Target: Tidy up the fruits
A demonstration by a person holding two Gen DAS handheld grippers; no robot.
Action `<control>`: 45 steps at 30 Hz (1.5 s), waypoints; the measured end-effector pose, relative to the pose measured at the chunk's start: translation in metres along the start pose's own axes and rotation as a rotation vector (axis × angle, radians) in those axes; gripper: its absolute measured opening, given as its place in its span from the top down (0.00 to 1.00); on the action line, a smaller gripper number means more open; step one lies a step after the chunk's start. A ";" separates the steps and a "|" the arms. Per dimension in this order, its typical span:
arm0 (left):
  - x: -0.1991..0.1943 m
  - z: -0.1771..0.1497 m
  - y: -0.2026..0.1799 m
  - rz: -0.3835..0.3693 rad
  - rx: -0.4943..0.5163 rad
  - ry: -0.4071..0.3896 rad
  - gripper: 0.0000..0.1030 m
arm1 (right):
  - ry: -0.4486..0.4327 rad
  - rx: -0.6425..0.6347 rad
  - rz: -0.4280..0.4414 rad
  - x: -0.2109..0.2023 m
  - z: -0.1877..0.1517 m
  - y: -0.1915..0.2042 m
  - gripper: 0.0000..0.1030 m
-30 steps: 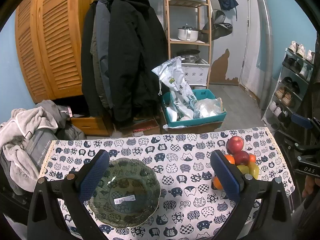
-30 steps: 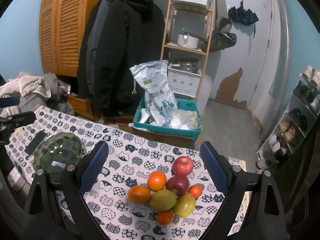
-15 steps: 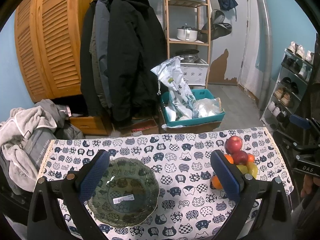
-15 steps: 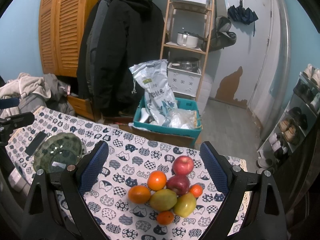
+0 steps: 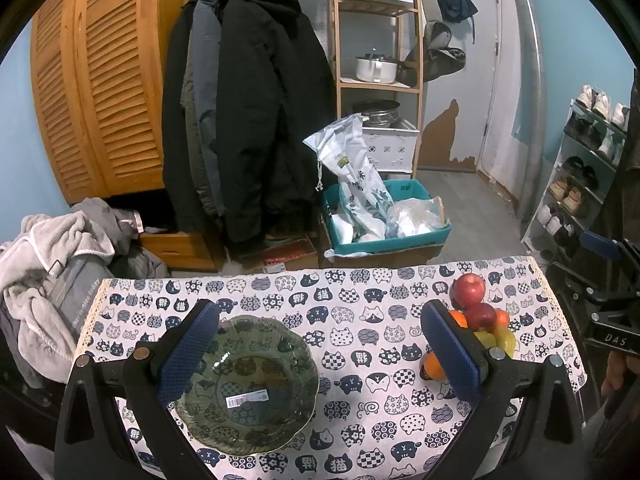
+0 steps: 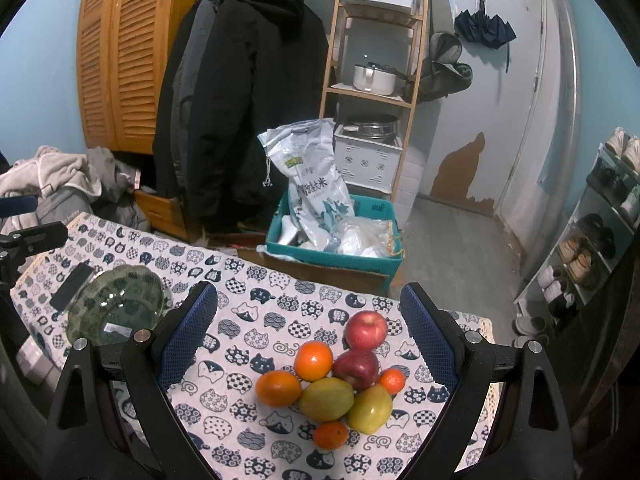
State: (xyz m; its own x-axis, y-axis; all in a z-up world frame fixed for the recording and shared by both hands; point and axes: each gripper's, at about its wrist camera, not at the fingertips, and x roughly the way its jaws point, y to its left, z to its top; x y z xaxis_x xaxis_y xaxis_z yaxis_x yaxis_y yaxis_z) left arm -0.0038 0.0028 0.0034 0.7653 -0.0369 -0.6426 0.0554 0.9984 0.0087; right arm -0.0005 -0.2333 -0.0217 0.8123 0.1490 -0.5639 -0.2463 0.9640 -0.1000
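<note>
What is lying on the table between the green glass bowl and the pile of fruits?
Nothing: only bare cat-print tablecloth separates the bowl from the fruits, clearest in the left wrist view.

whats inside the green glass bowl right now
The green glass bowl holds no fruit; only a white barcode sticker shows in it. The left gripper's finger covers part of its near rim.

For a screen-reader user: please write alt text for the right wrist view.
The open right gripper hovers over a cluster of fruit, two red apples, oranges and yellow-green fruits, on a cat-print tablecloth. An empty green glass bowl sits at left.
</note>
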 end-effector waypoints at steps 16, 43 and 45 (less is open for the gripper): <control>0.001 0.002 -0.004 -0.016 0.009 0.009 0.01 | 0.011 0.006 -0.005 0.002 -0.005 -0.002 0.11; 0.026 -0.007 -0.028 -0.035 0.075 0.045 0.01 | 0.051 0.035 -0.037 0.002 -0.009 -0.031 0.11; 0.034 -0.010 -0.034 -0.055 0.086 0.069 0.01 | 0.068 0.046 -0.048 0.007 -0.012 -0.038 0.11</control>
State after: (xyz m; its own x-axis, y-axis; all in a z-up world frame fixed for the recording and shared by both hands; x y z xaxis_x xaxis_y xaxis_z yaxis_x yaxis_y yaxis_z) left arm 0.0137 -0.0323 -0.0264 0.7139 -0.0852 -0.6950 0.1529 0.9876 0.0360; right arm 0.0083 -0.2713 -0.0315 0.7842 0.0890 -0.6141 -0.1826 0.9790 -0.0912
